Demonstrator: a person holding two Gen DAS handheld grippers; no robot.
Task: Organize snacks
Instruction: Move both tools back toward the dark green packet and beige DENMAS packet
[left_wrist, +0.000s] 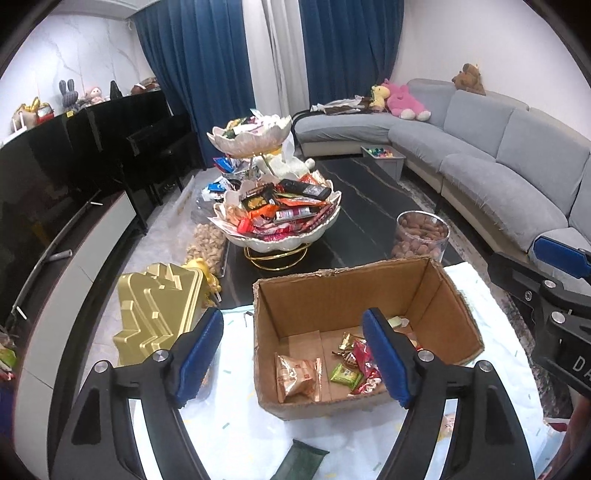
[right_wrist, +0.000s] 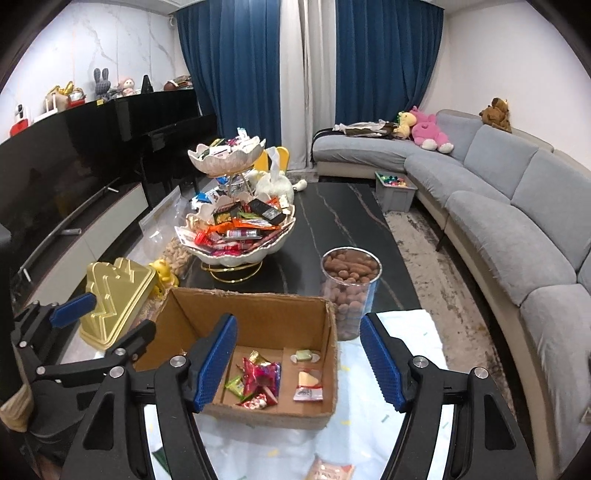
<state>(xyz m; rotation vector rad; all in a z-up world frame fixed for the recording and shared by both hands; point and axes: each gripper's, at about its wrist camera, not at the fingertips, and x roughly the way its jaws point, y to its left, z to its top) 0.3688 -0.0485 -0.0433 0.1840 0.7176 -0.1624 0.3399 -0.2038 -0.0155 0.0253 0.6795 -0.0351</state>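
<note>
The long grey curved fabric sofa (right_wrist: 498, 192) is running off the right edge of the frame. The black marble-veined coffee table (right_wrist: 343, 225) is lying partly hidden under a pale cloth. The open brown cardboard box (left_wrist: 332, 291) is sitting at lower centre, holding small foil-wrapped snacks (right_wrist: 260, 376); their labels are unreadable. The left gripper (left_wrist: 295, 354) is standing wide with nothing between its blue pads, its right finger masking some snacks. The right gripper (right_wrist: 299, 360) is likewise standing wide and empty, its left finger covering the box's near-left corner.
</note>
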